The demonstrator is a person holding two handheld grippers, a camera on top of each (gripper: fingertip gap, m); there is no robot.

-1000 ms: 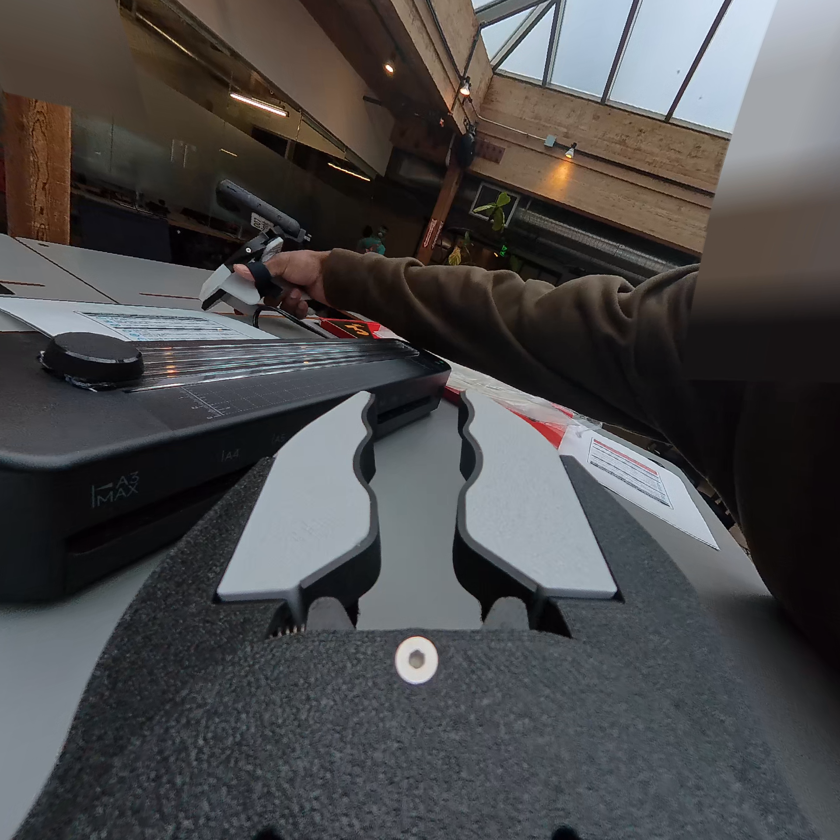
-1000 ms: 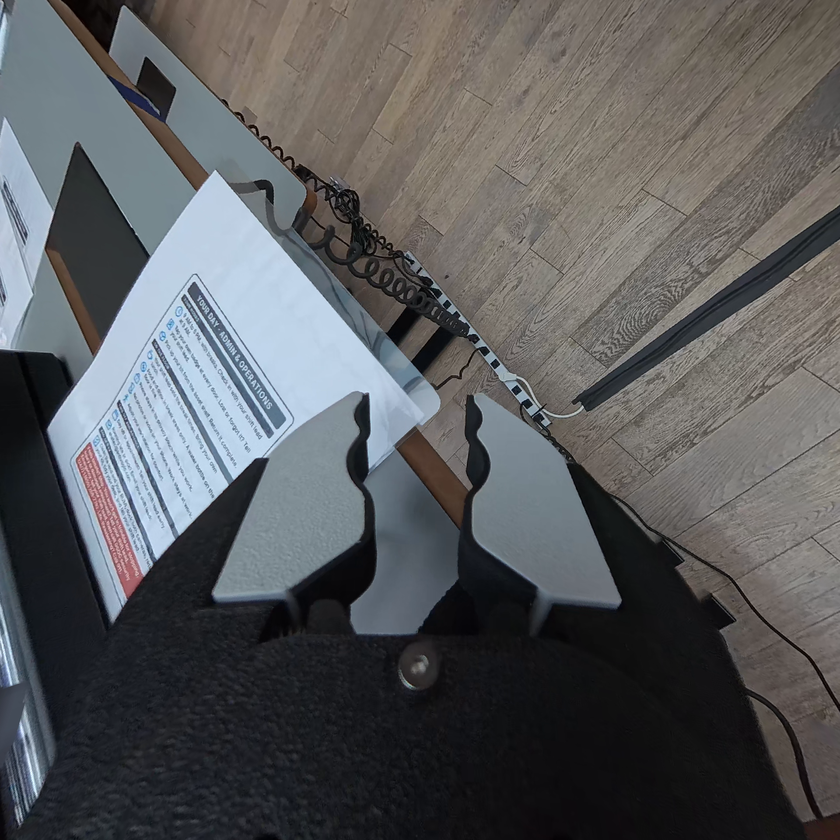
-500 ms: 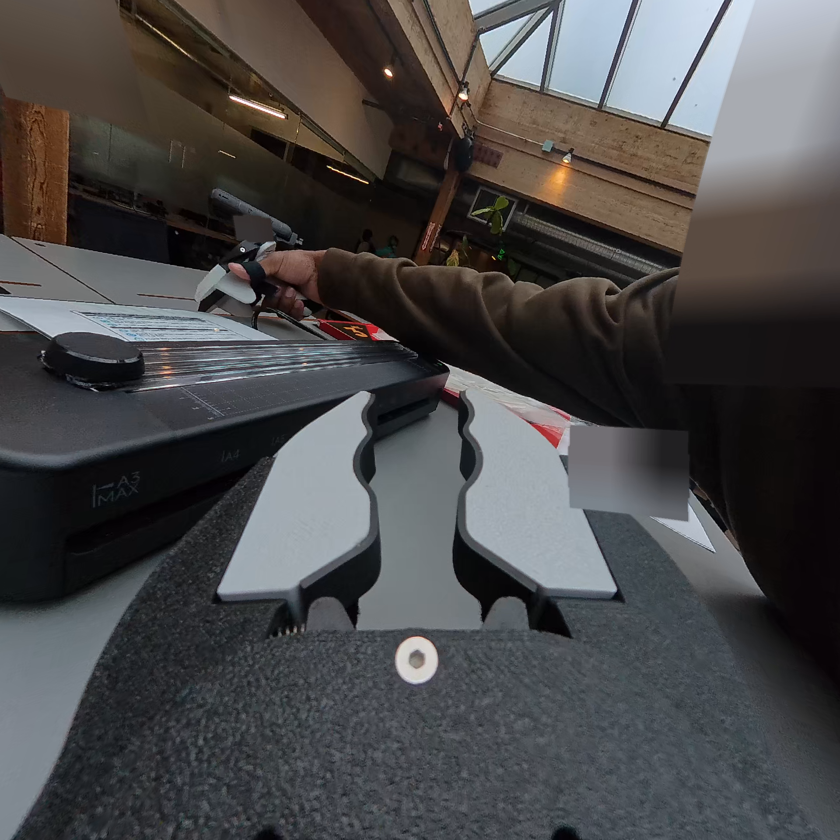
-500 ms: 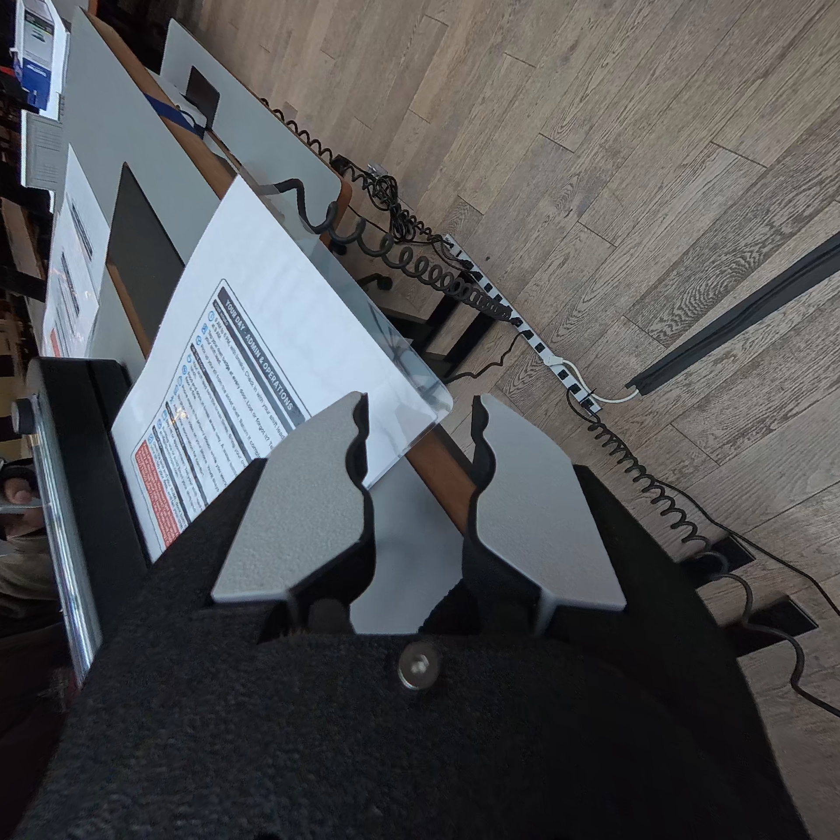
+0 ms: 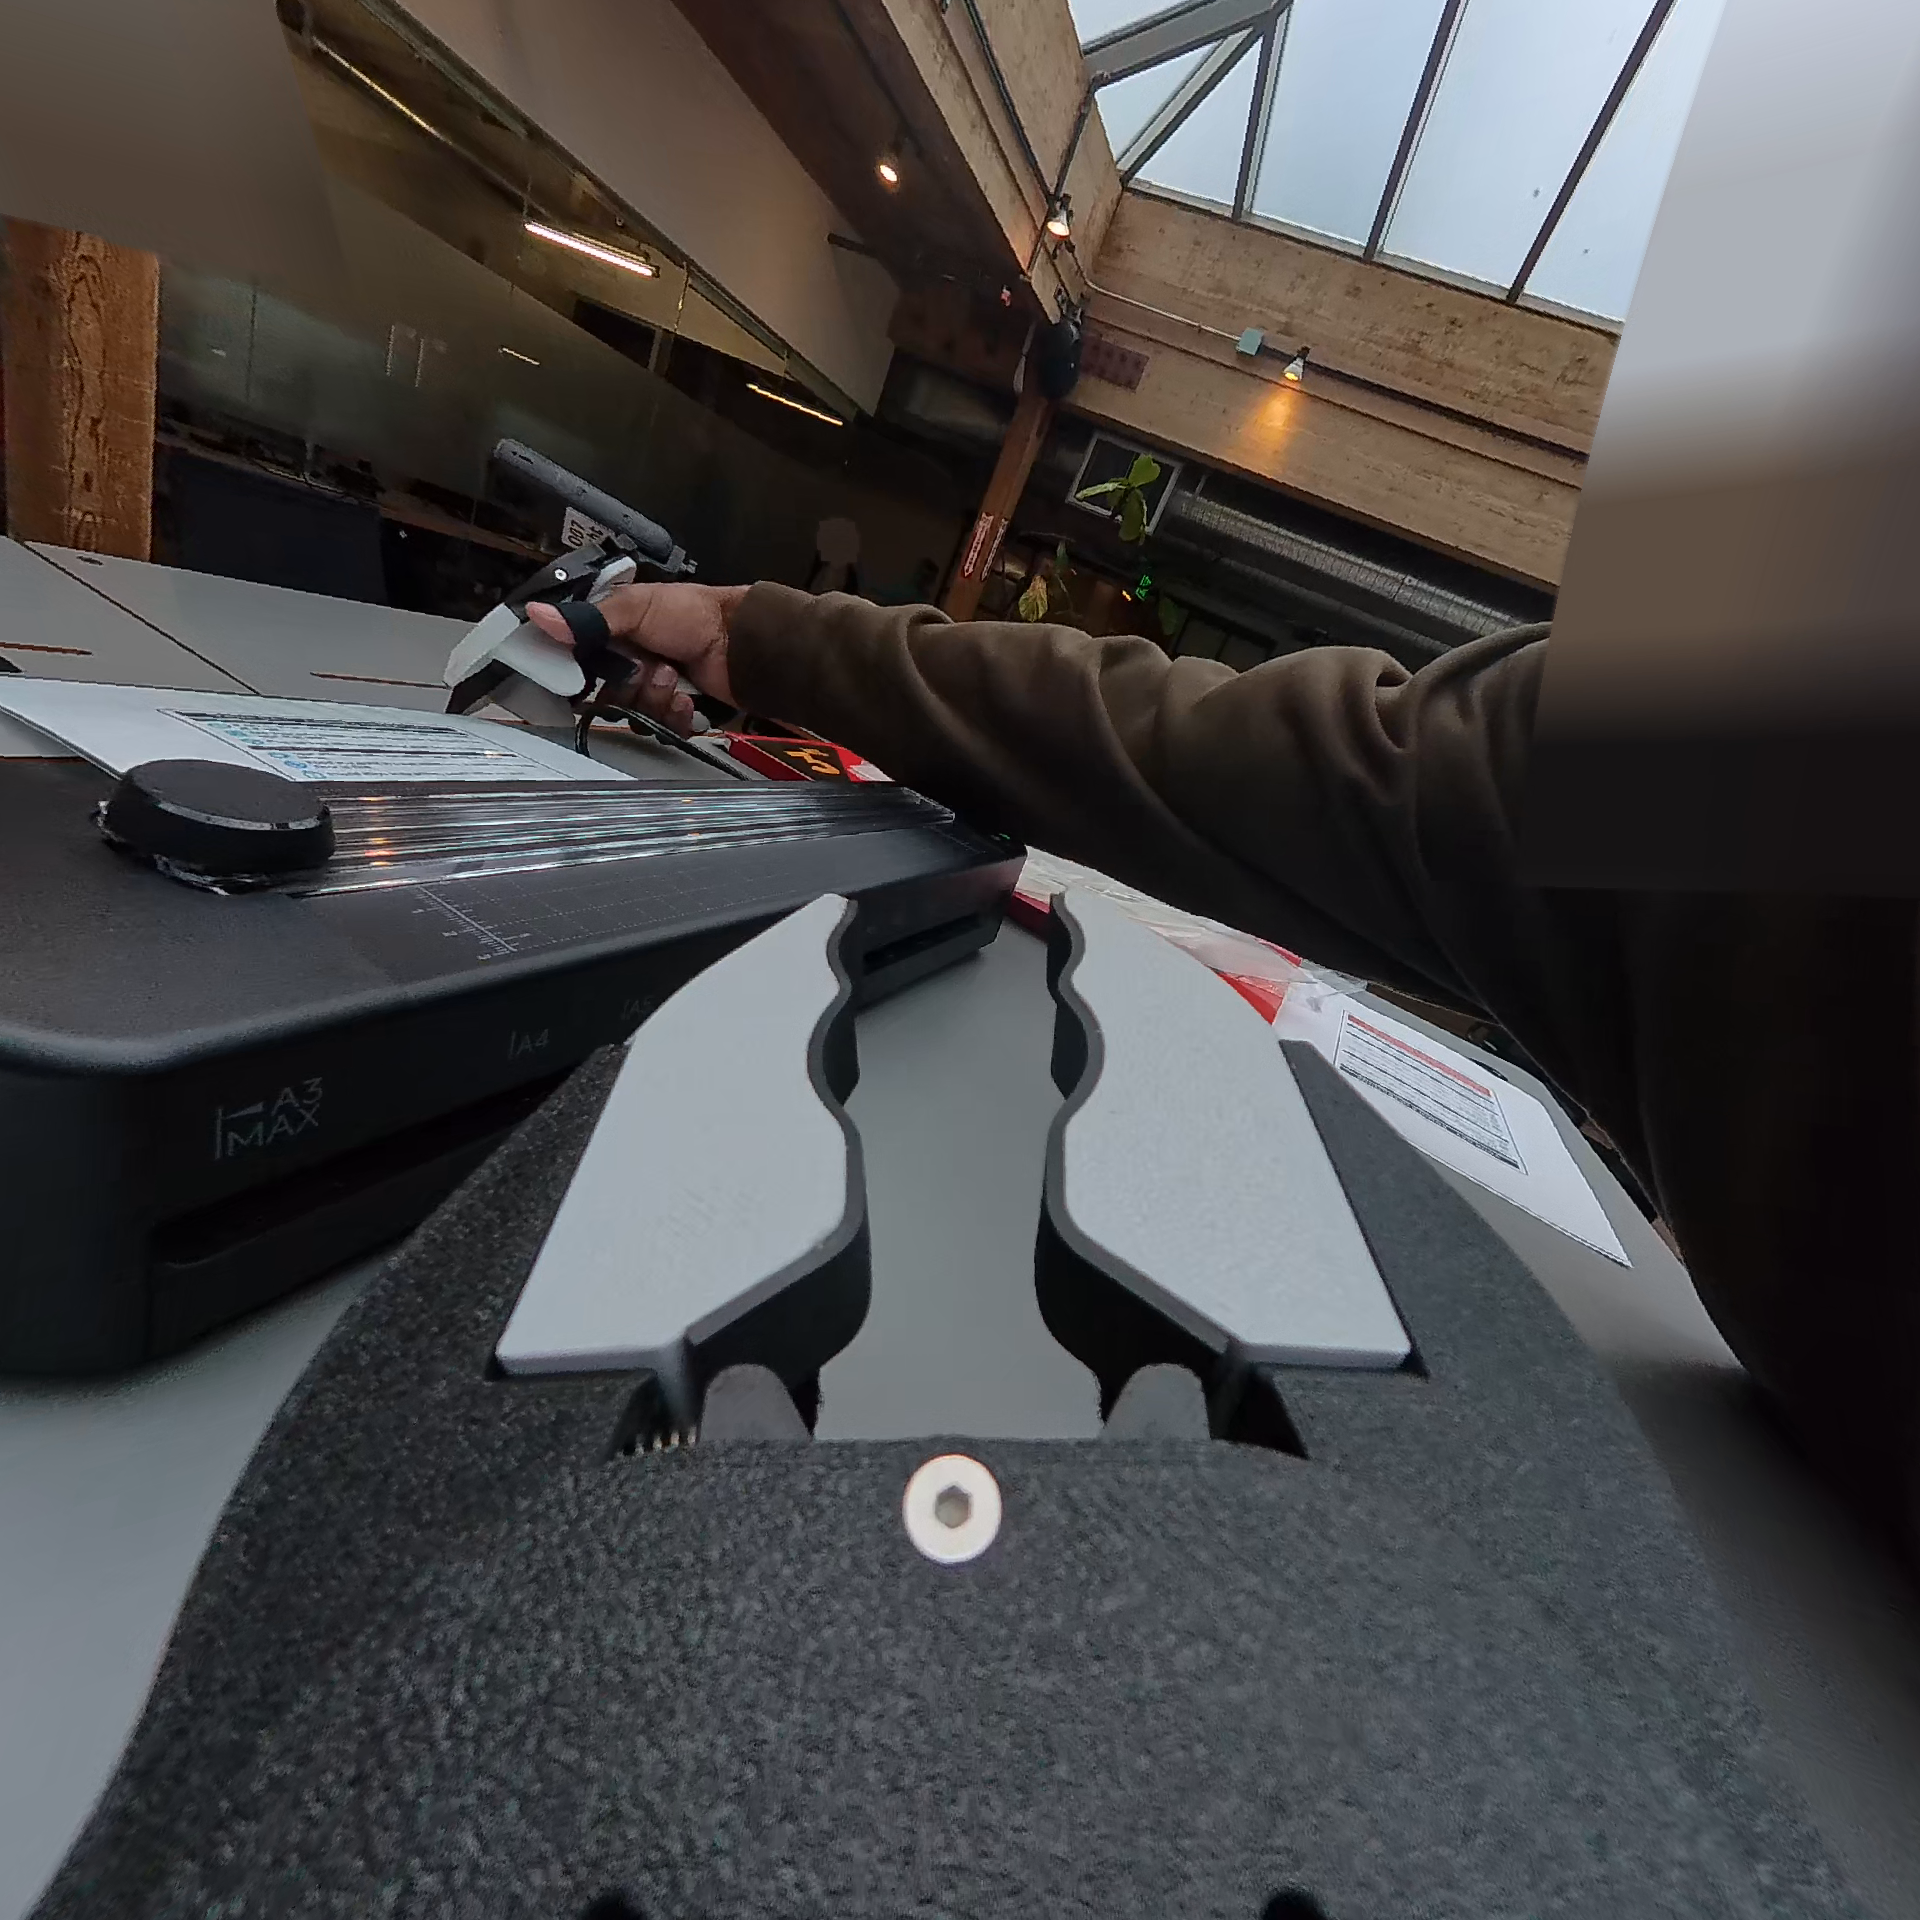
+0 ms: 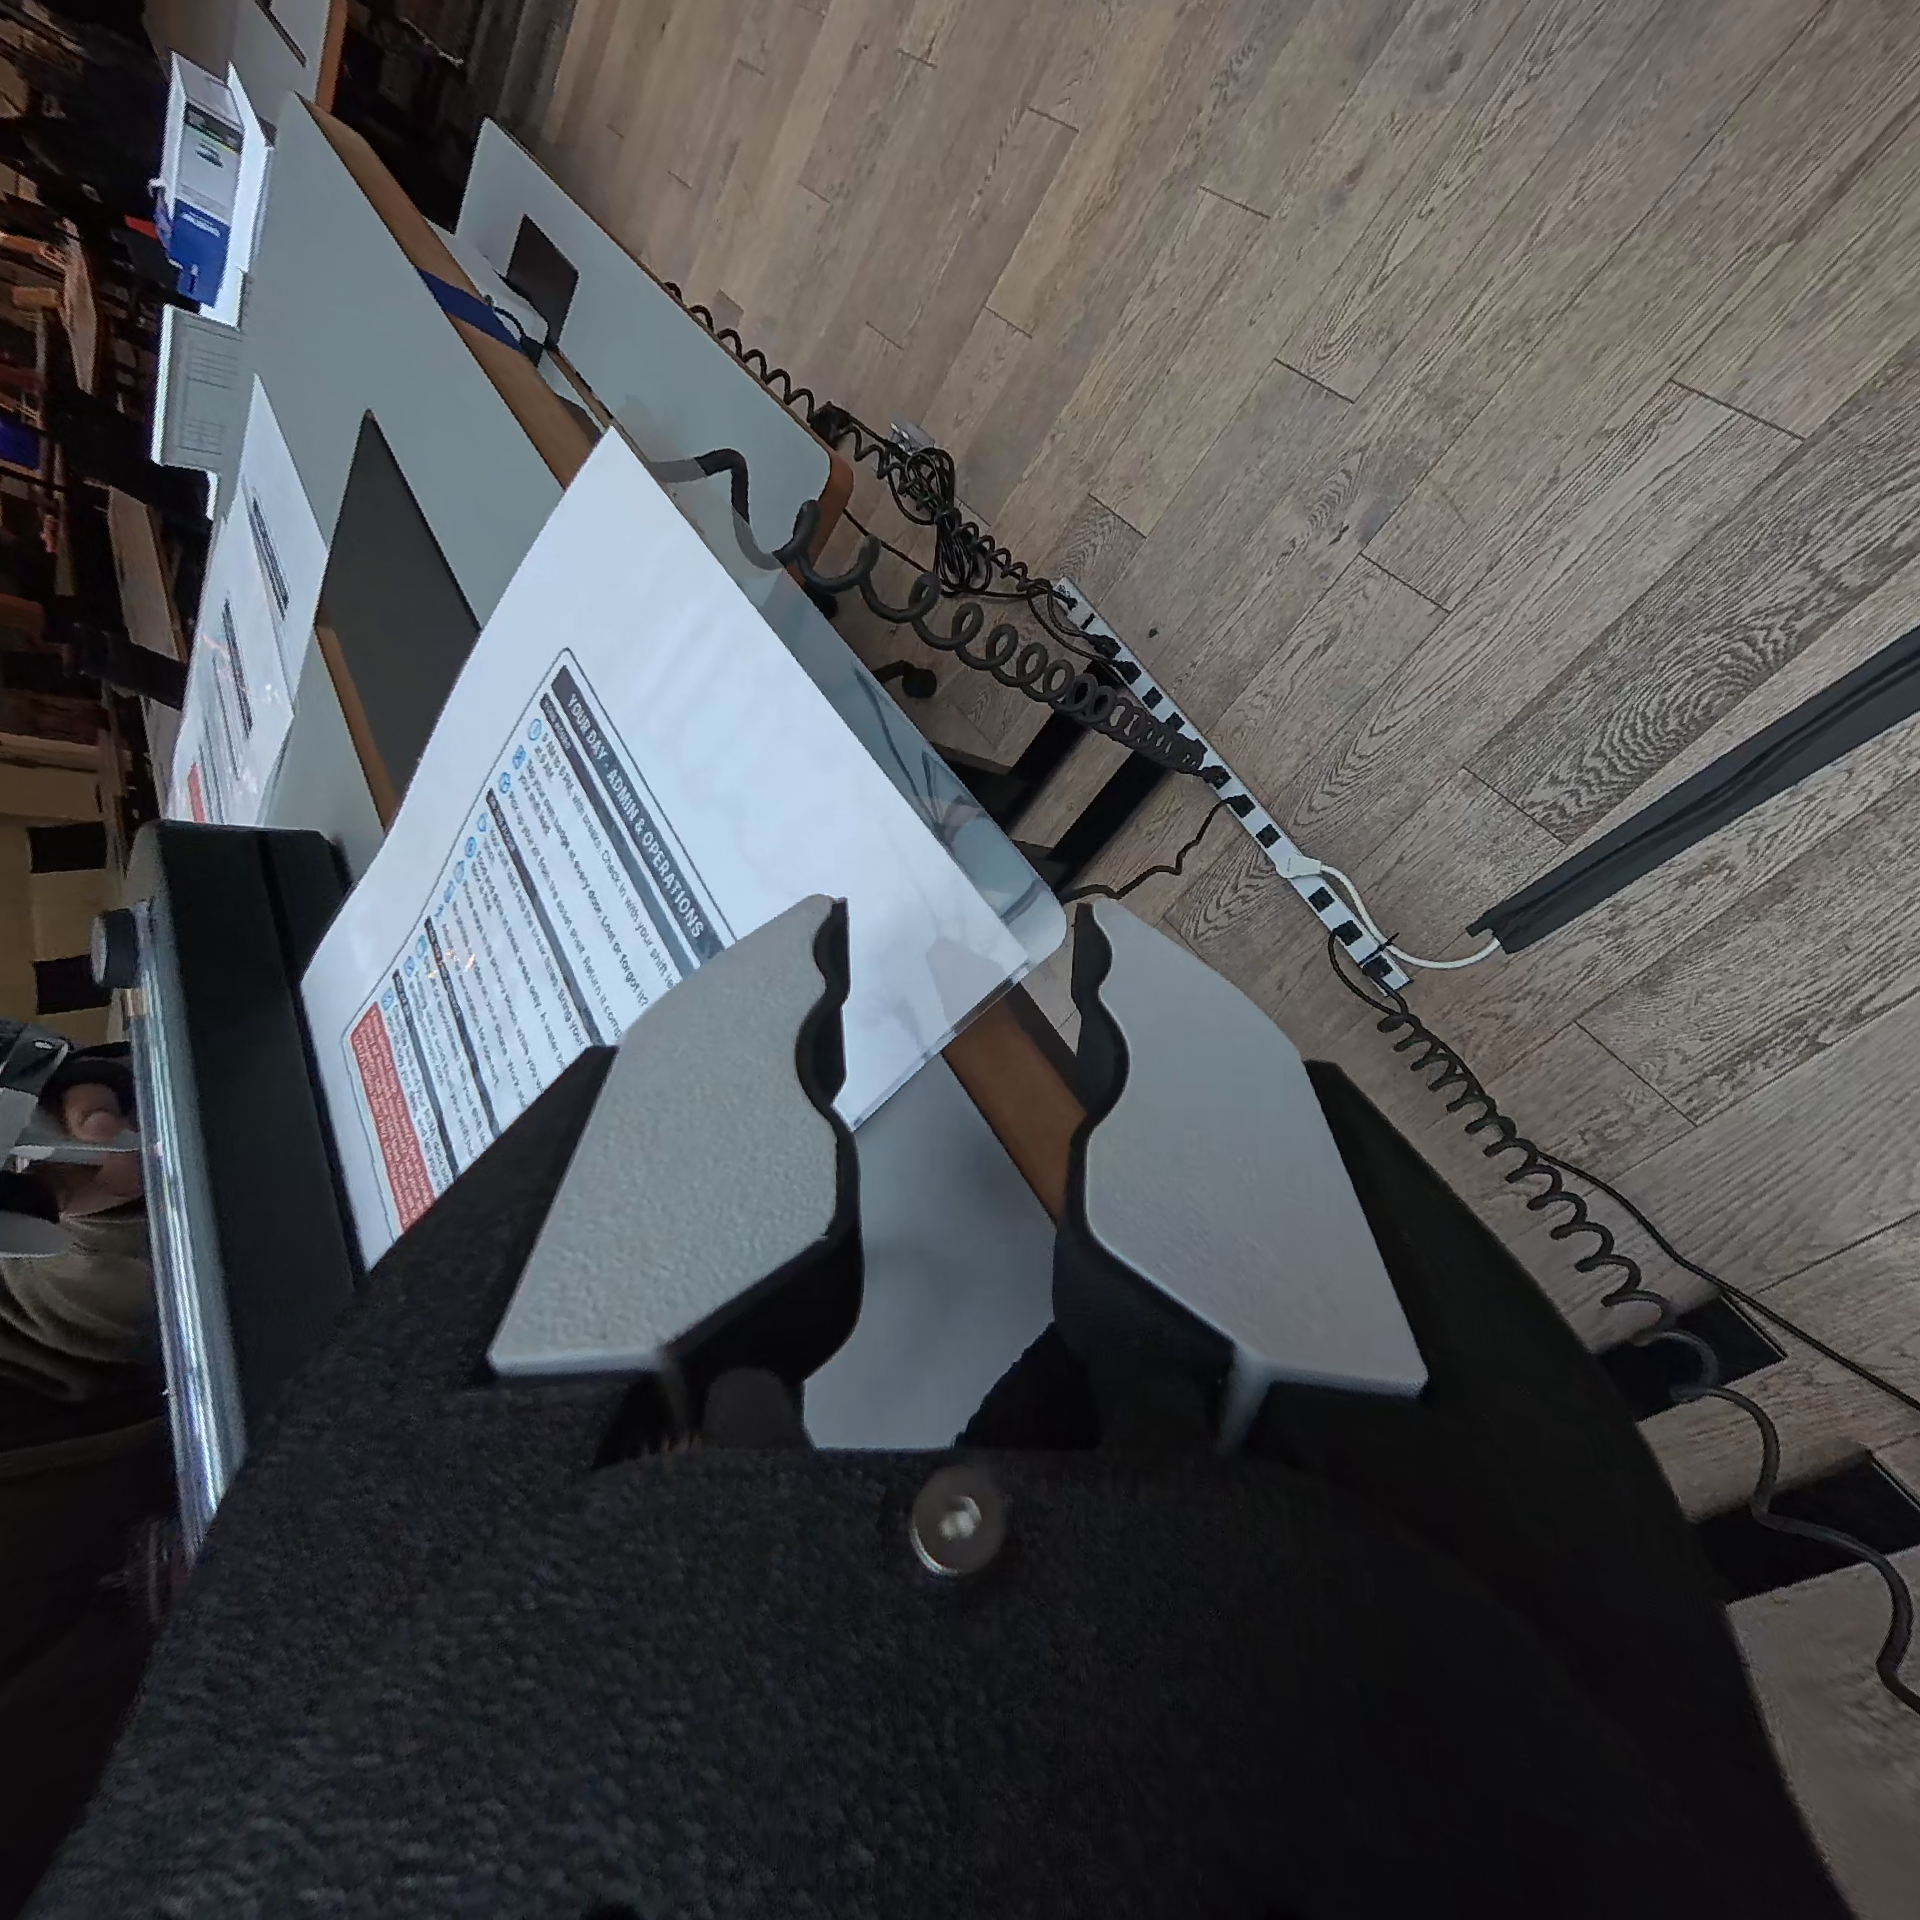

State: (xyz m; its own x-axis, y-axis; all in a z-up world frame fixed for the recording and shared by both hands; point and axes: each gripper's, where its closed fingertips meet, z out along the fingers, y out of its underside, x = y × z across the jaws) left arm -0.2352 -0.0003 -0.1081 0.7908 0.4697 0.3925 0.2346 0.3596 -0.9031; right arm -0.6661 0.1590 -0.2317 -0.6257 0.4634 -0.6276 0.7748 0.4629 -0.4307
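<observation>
A black laminator with a trimmer rail and round knob (image 5: 312, 966) stands on the grey table (image 5: 935, 1143). A white laminated printed sheet (image 6: 727, 790) sticks out of its far side (image 6: 249, 1039) and overhangs the table edge. My right gripper (image 6: 956, 920) is open, its fingers on either side of the sheet's near corner, the left finger over the sheet. It also shows in the left wrist view (image 5: 520, 655), held in a hand just above the sheet (image 5: 343, 732). My left gripper (image 5: 948, 909) is open and empty, low over the table beside the laminator's front corner.
A brown sleeve (image 5: 1143, 748) reaches across behind the laminator. A printed sheet (image 5: 1455, 1132) and a red packet (image 5: 800, 753) lie on the table to the right. Beyond the table's wooden edge (image 6: 1018, 1081) hang a coiled black cable (image 6: 1039, 675) and a power strip (image 6: 1226, 790) over wooden floor.
My right gripper has shifted and turned, so the sheet's corner now lies between its fingertips and more of the far tables shows. My left gripper has not moved.
</observation>
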